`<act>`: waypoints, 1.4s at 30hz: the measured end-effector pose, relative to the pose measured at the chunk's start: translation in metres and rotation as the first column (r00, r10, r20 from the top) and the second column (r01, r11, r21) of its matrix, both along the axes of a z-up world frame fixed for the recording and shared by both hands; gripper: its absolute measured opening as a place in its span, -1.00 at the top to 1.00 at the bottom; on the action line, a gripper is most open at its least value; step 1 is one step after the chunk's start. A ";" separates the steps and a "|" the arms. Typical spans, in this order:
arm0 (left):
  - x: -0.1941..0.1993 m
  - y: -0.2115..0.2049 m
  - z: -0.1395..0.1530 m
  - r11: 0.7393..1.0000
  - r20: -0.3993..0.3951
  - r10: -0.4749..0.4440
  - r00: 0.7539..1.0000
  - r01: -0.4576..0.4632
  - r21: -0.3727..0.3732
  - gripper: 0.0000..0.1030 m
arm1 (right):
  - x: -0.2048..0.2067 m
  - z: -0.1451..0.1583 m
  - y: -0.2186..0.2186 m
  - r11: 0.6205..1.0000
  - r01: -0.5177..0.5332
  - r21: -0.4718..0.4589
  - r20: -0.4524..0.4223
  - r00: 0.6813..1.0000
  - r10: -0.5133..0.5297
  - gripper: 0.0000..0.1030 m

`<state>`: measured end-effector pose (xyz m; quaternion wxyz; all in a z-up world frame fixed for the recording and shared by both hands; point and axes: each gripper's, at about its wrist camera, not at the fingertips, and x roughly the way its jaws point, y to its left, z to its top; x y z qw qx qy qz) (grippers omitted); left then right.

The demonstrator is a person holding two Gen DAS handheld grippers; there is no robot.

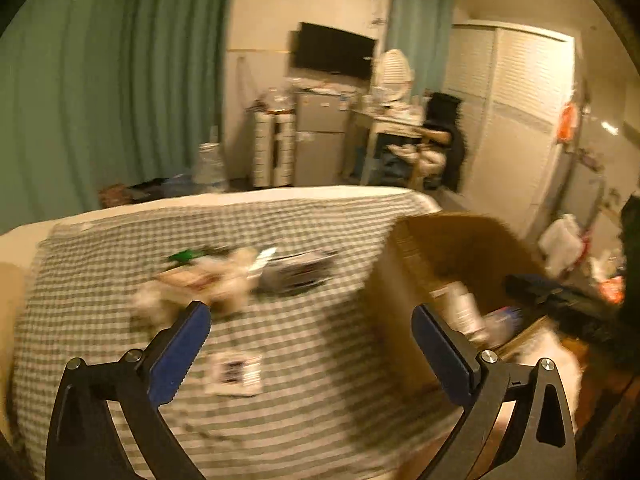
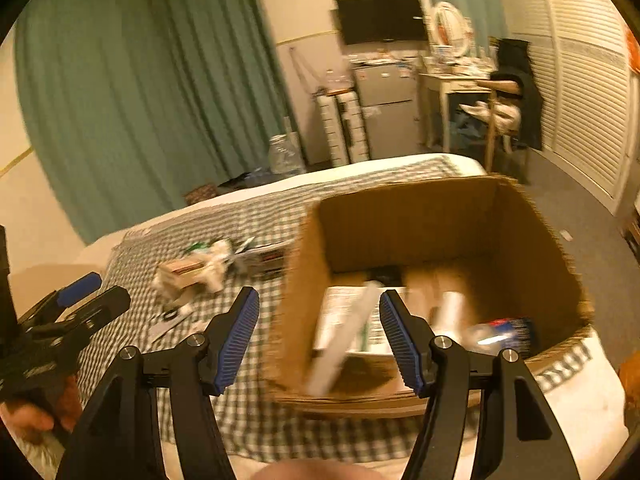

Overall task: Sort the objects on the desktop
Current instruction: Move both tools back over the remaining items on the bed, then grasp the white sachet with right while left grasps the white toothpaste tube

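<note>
A brown cardboard box (image 2: 532, 240) stands on the checked cloth at the right; it also shows in the left wrist view (image 1: 384, 276). It holds a white booklet (image 2: 340, 312), a white tube (image 2: 450, 312) and a blue packet (image 2: 508, 334). A long white strip (image 2: 344, 340) is blurred in the air over the box's near wall, between my right fingers. My right gripper (image 2: 318, 336) is open just above the box's near edge. A blurred pile of small objects (image 1: 212, 280) lies mid-cloth. A white card (image 1: 236, 372) lies near my open, empty left gripper (image 1: 310, 342).
The green-and-white checked cloth (image 1: 304, 420) covers a white table. The left gripper and the hand holding it show at the left of the right wrist view (image 2: 60, 332). Beyond are green curtains (image 1: 100, 100), a fridge, a desk with a chair and white louvred doors.
</note>
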<state>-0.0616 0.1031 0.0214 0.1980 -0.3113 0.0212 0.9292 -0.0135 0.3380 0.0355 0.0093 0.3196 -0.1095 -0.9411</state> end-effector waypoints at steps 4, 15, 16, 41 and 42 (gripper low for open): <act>-0.015 -0.059 -0.027 0.994 0.054 0.103 0.993 -0.101 -0.039 -1.00 | -0.014 -0.016 -0.038 0.998 -0.061 -0.001 0.027 0.998 0.061 -0.32; -0.057 -0.130 -0.138 0.975 0.250 0.216 0.944 -0.221 -0.006 -1.00 | -0.062 -0.085 -0.128 0.971 -0.230 0.063 0.131 0.967 0.220 -0.46; -0.063 -0.129 -0.143 0.978 0.255 0.202 0.946 -0.207 -0.007 -1.00 | -0.066 -0.092 -0.134 0.969 -0.238 0.064 0.139 0.964 0.227 -0.46; -0.131 -0.146 -0.184 0.987 0.233 0.159 0.960 -0.158 -0.025 -1.00 | -0.161 -0.191 -0.208 0.942 -0.307 0.136 0.340 0.907 0.247 0.13; -0.133 -0.145 -0.184 0.988 0.229 0.152 0.961 -0.152 -0.020 -1.00 | -0.161 -0.189 -0.203 0.944 -0.300 0.133 0.341 0.909 0.241 0.42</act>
